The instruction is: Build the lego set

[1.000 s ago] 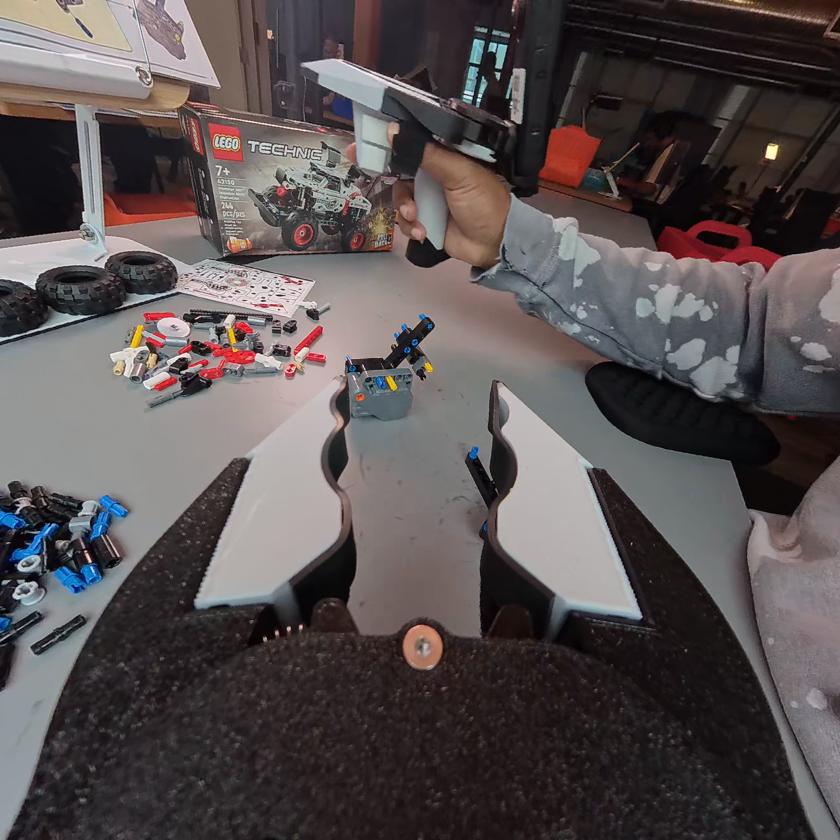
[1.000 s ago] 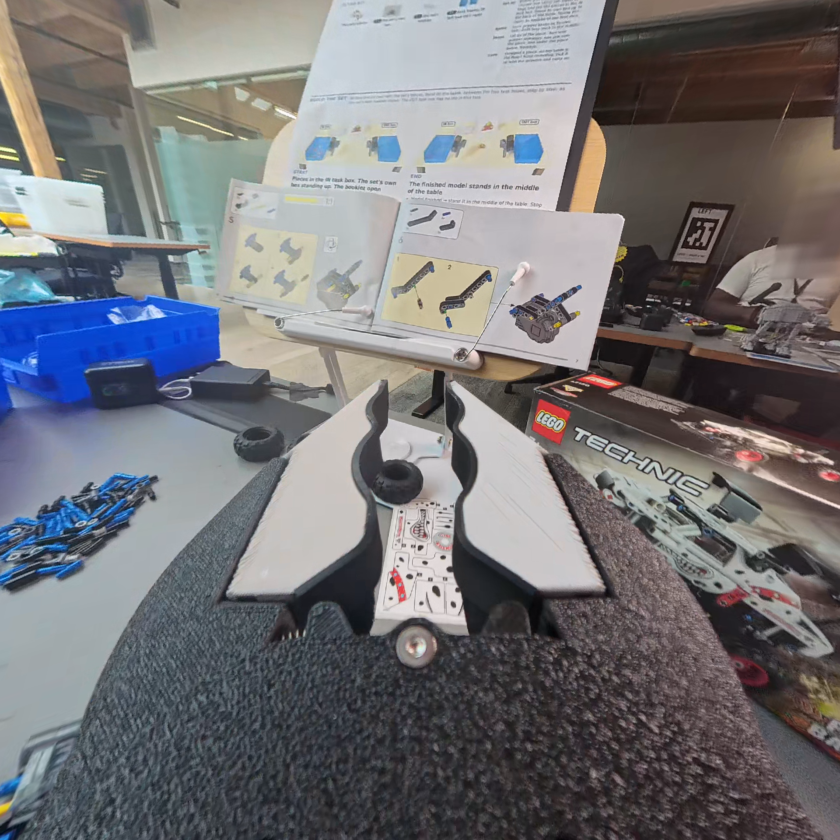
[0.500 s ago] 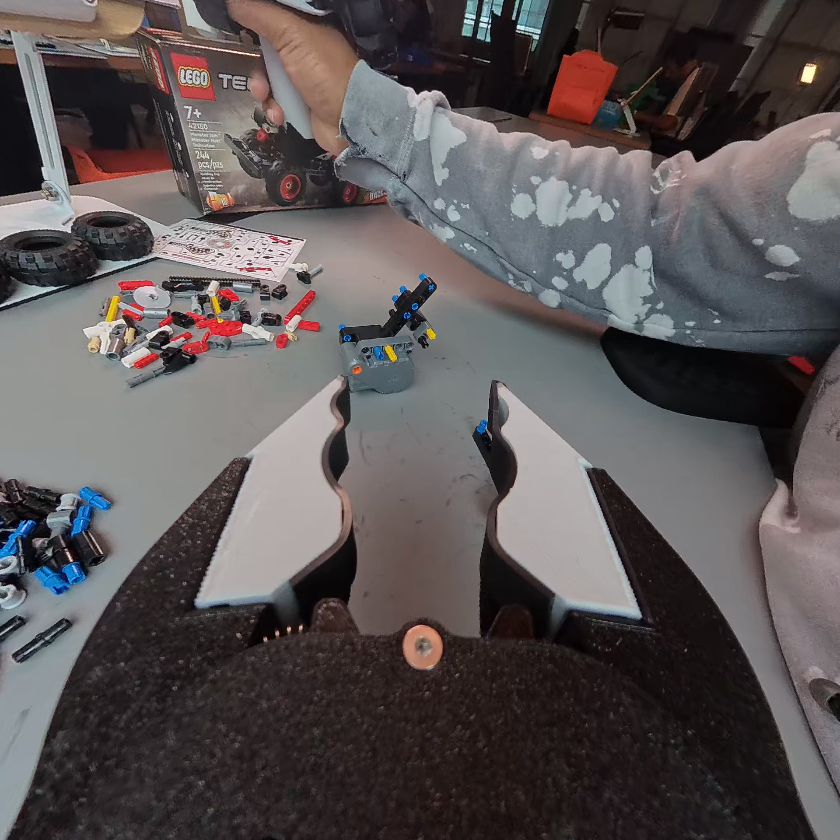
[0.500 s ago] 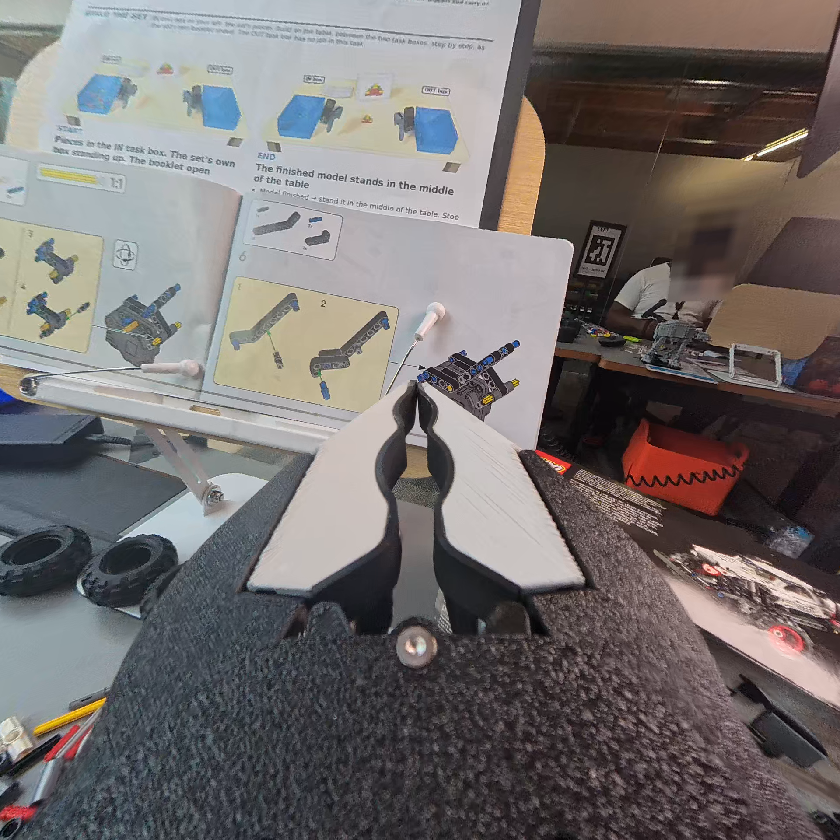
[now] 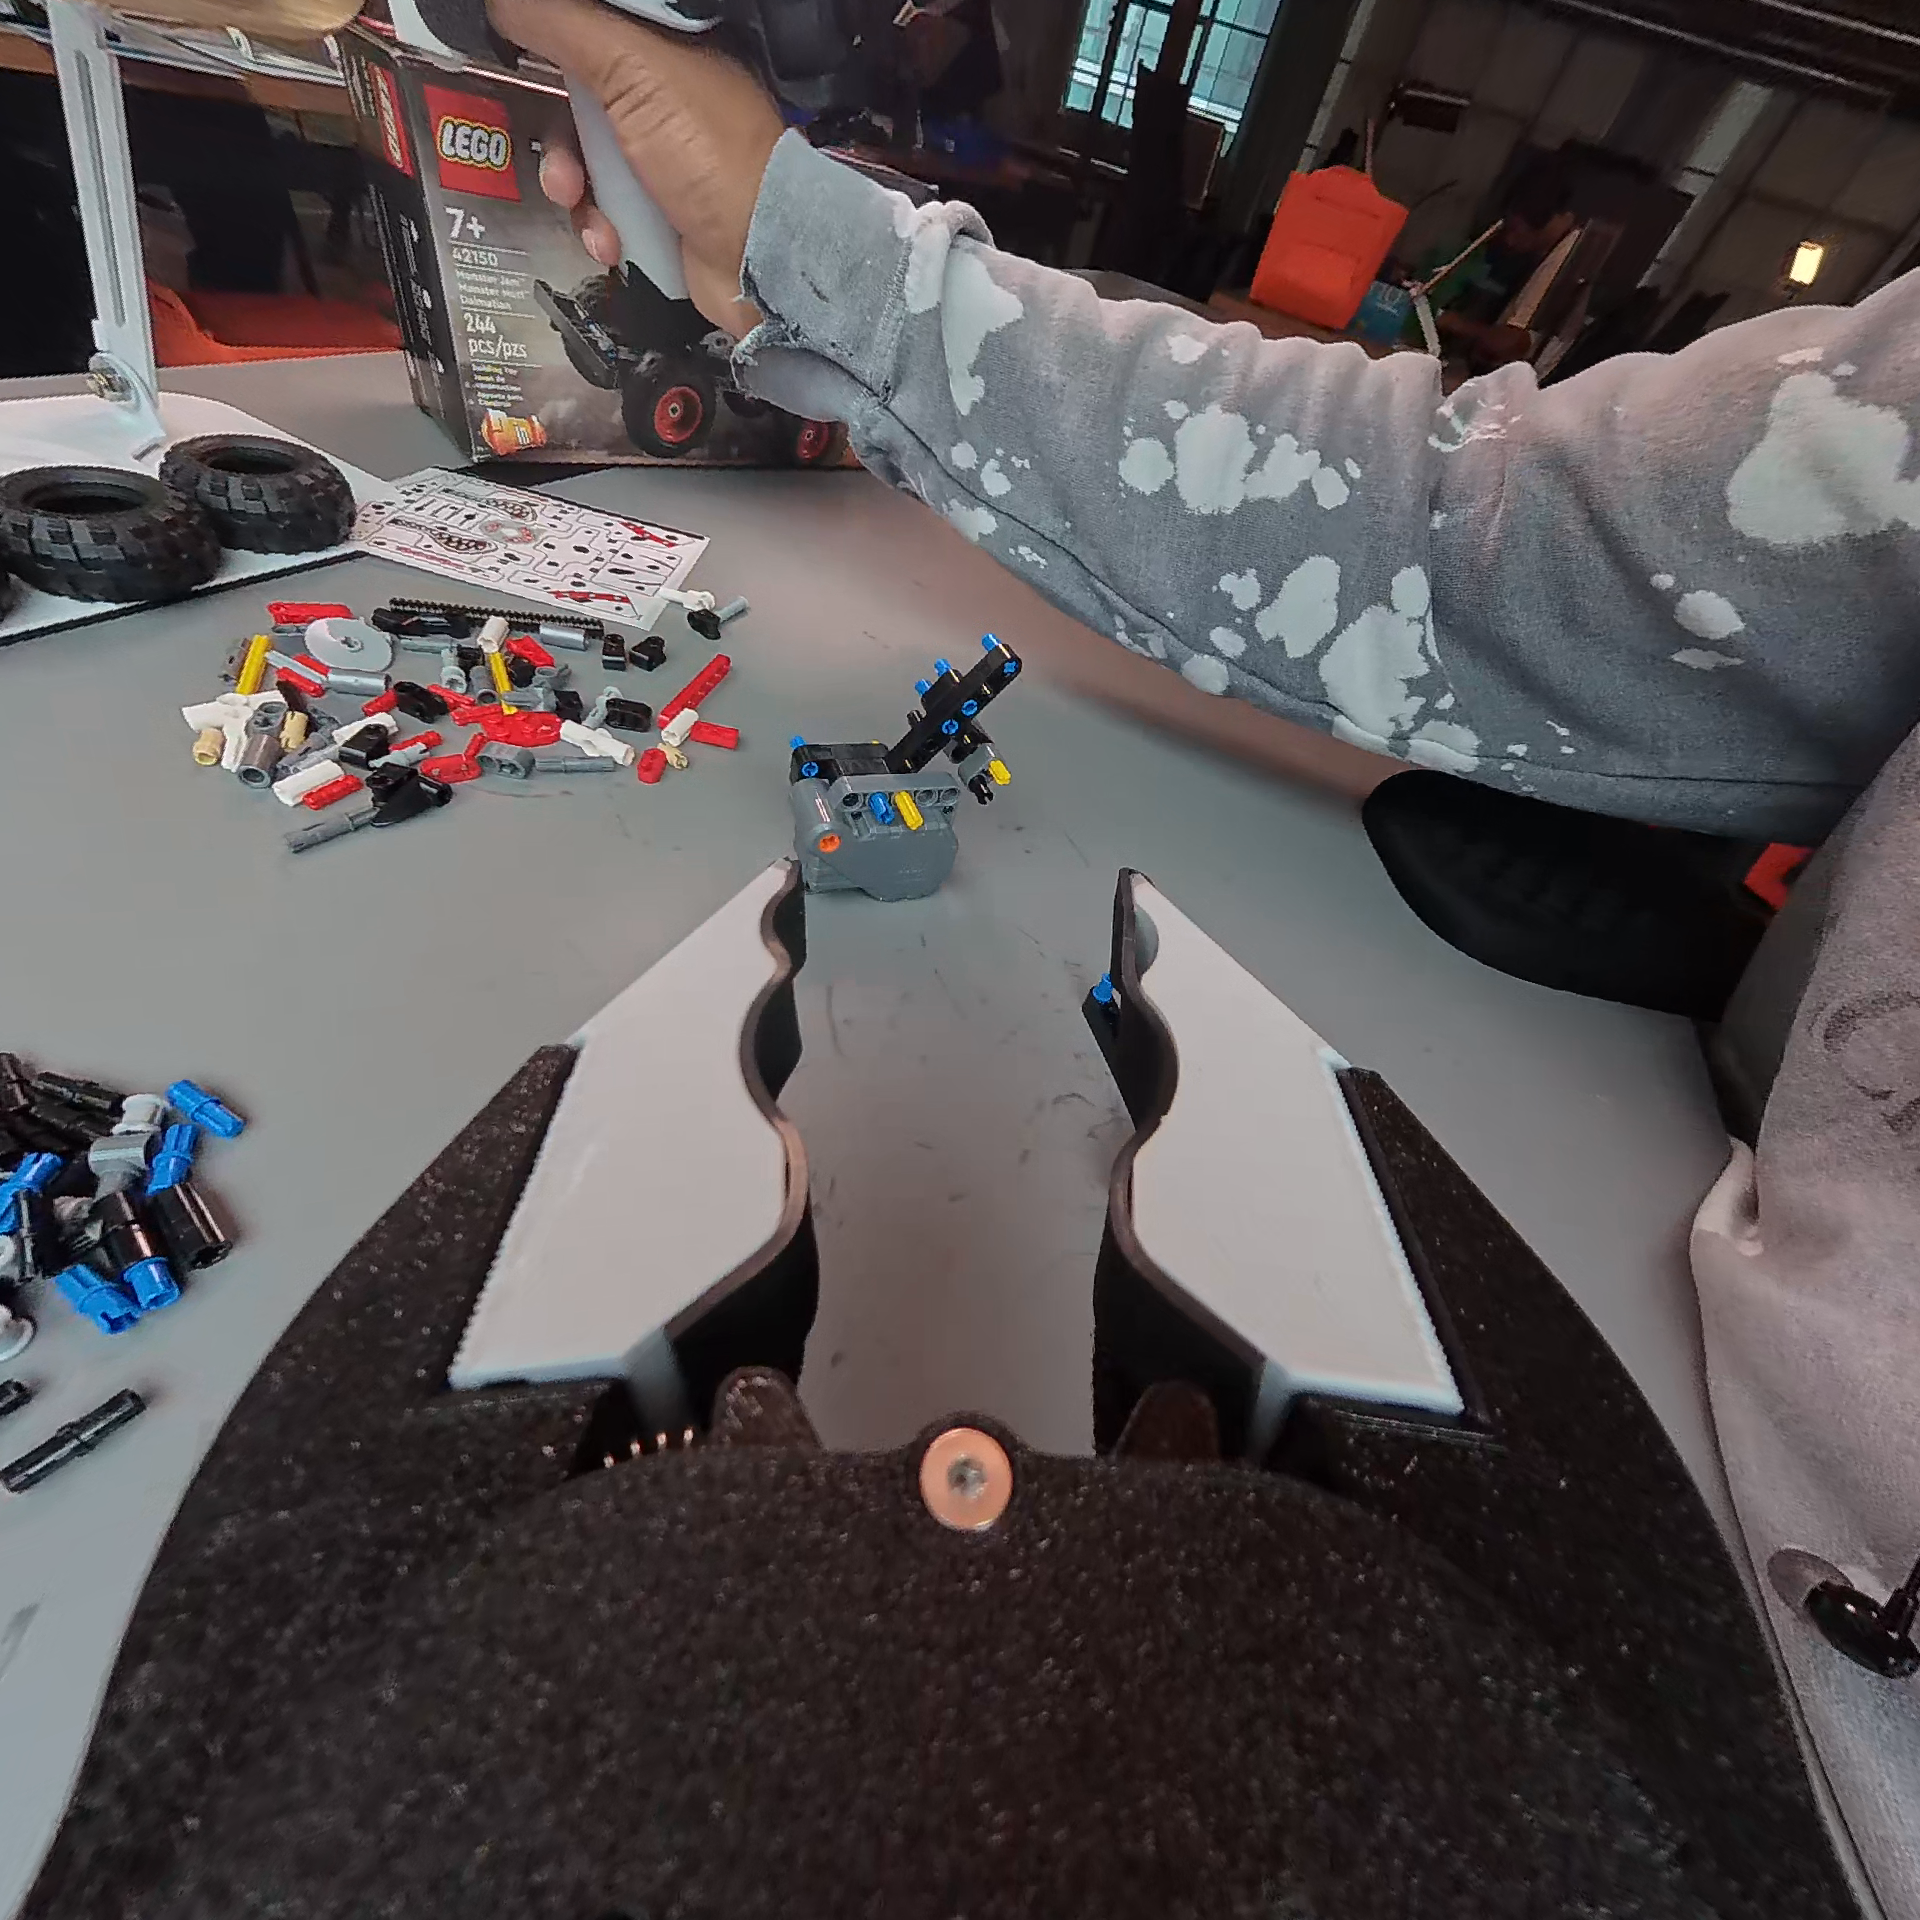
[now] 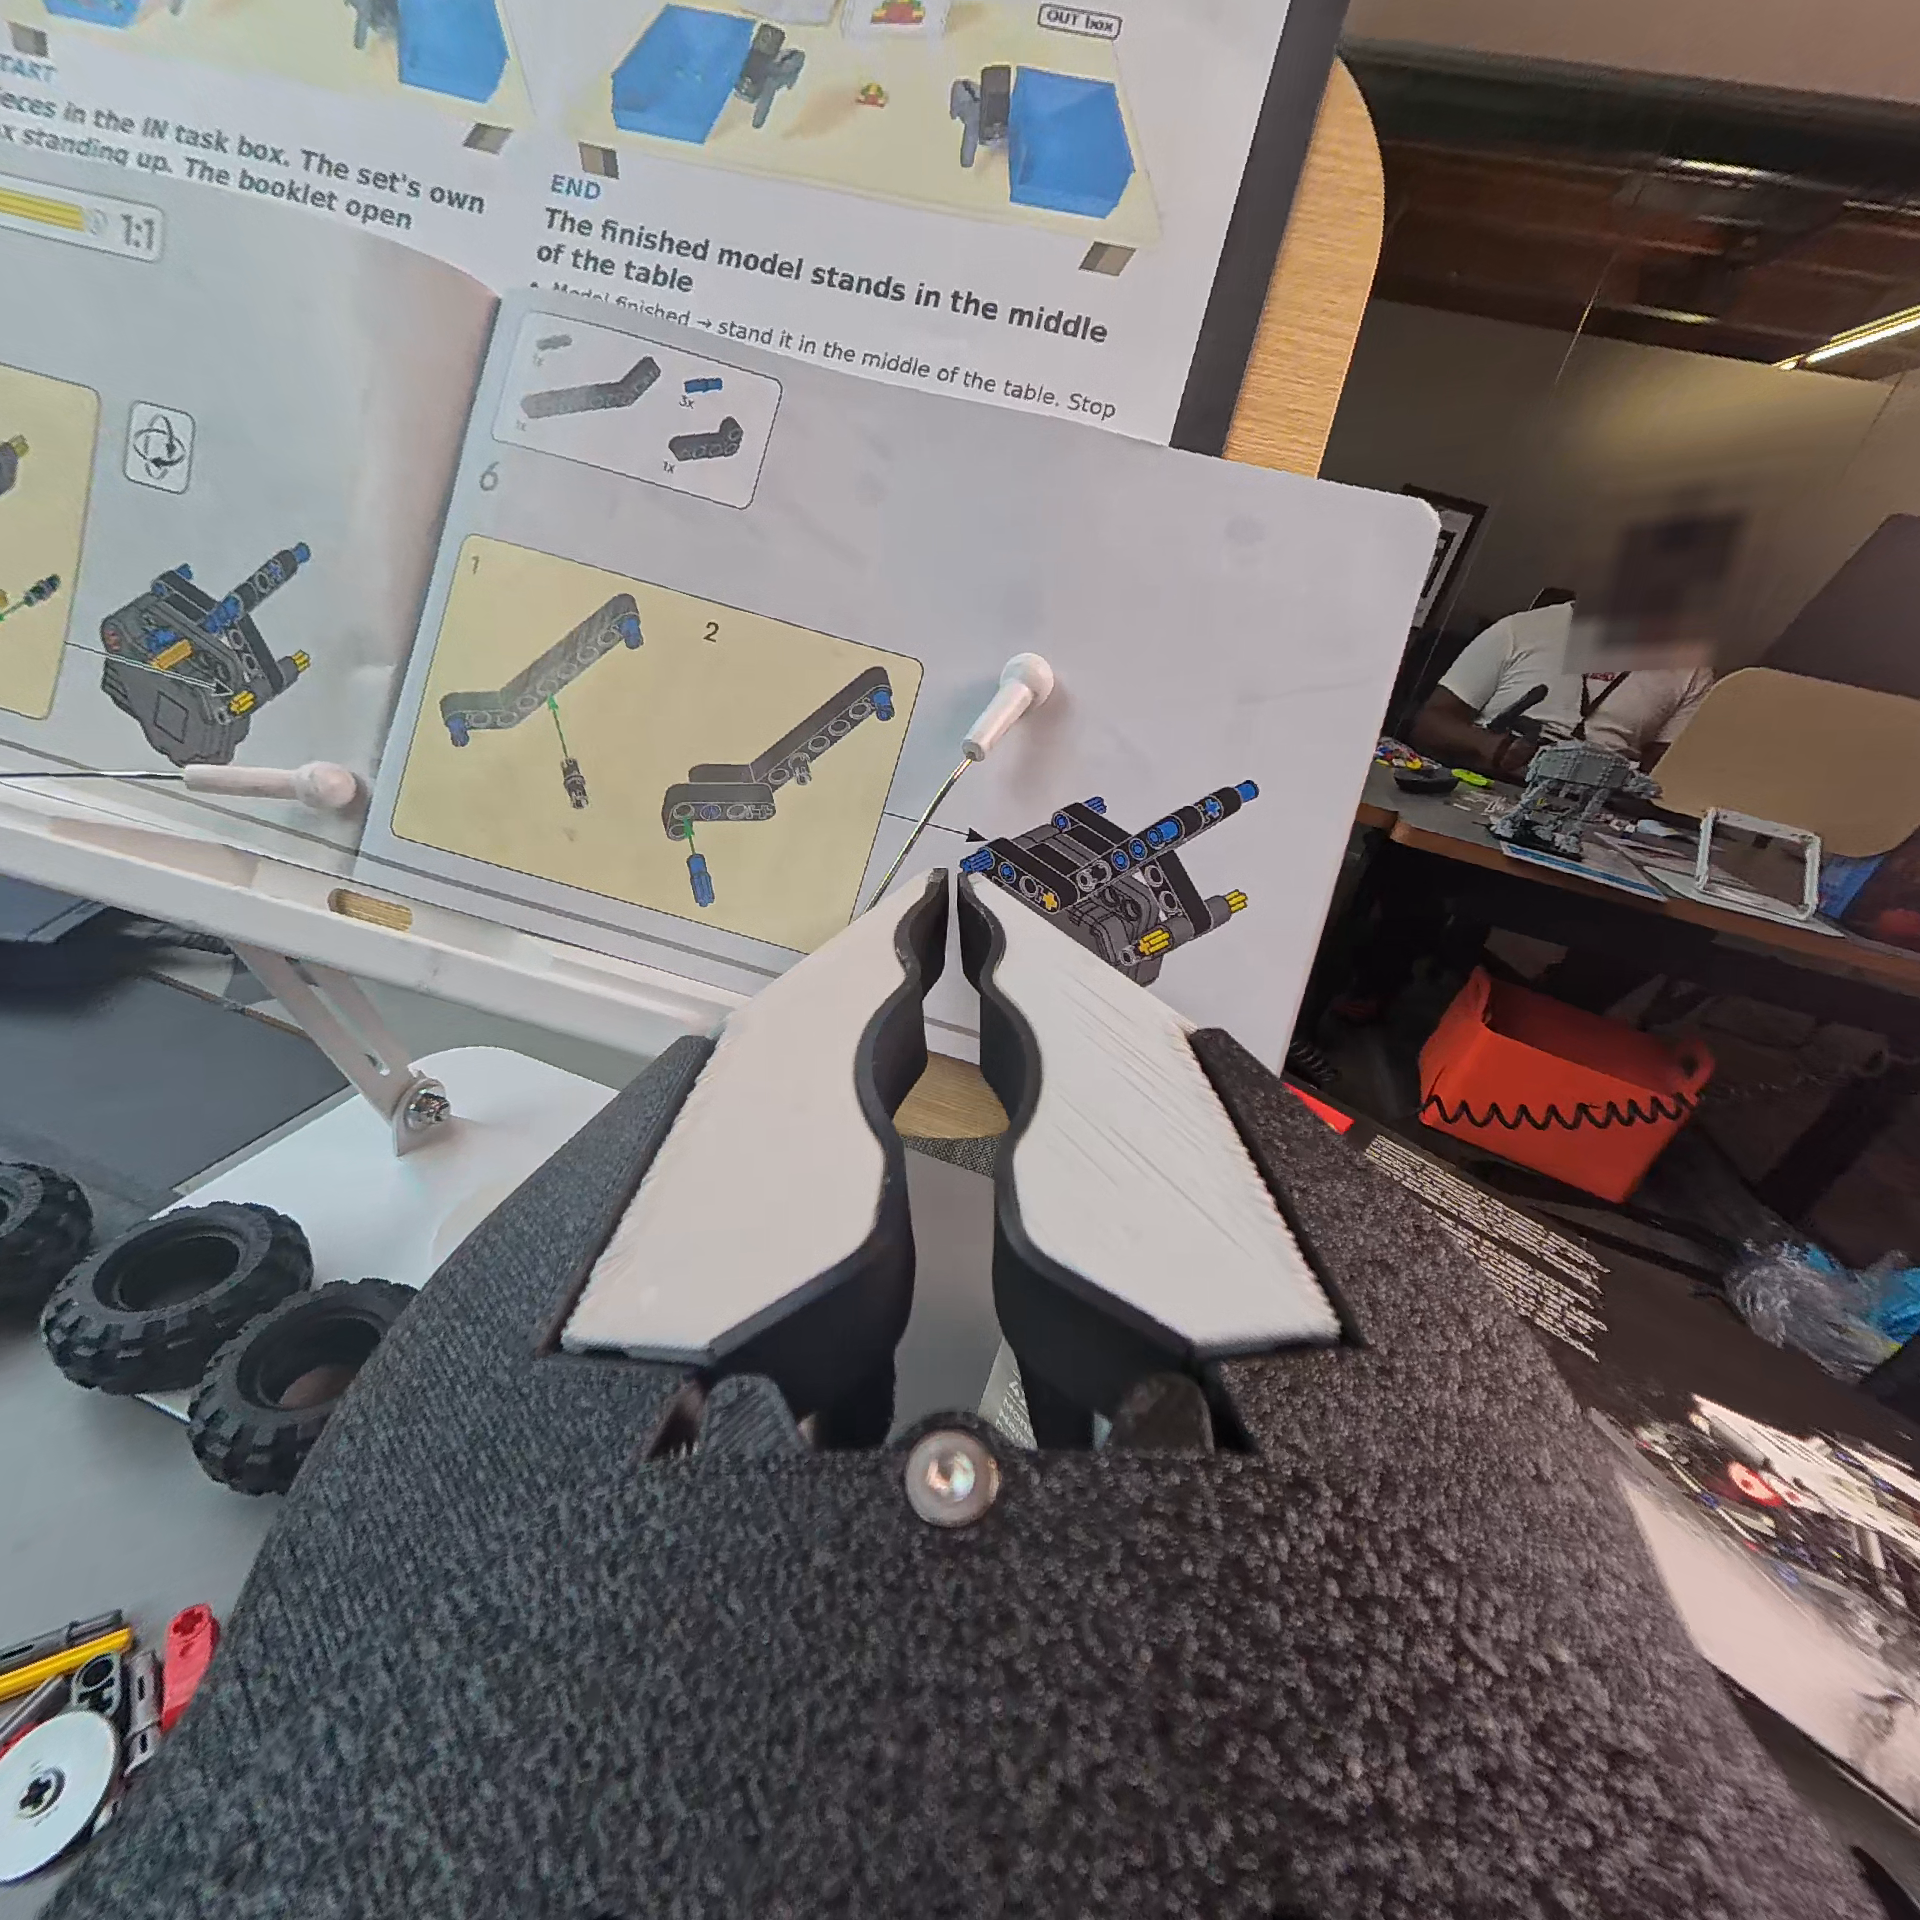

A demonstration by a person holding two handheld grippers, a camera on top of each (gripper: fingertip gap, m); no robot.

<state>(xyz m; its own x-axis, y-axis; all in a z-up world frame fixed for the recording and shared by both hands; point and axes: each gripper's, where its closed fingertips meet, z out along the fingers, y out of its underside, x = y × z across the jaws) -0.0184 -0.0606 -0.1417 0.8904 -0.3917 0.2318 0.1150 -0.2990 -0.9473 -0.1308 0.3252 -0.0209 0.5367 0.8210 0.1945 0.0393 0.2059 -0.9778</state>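
The partly built grey and black model (image 5: 883, 810) with blue and yellow pins stands on the grey table (image 5: 520, 935), just beyond my left gripper's (image 5: 958, 891) tips. The left gripper is open and empty, low over the table. A small black piece with a blue pin (image 5: 1099, 1003) shows at the inner edge of its right finger; I cannot tell whether it touches the finger. My right gripper (image 6: 951, 883) is shut and empty, raised in front of the open instruction booklet (image 6: 1039, 582) on its white stand. A hand (image 5: 665, 156) holds the right gripper at the top of the left wrist view.
Loose red, black and grey parts (image 5: 468, 707) lie left of the model, blue and black pins (image 5: 114, 1195) nearer left. Tyres (image 5: 166, 520), a sticker sheet (image 5: 530, 540) and the set's box (image 5: 488, 312) stand behind. A sleeved arm (image 5: 1351, 540) crosses the right side. An orange bin (image 6: 1558, 1091) sits far right. The tips of one gripper are about 40 cm away from the tips of the other.
My right gripper has risen and moved close to the booklet, and its fingers have closed. My left gripper has crept slightly toward the model. The arm now crosses the left wrist view.
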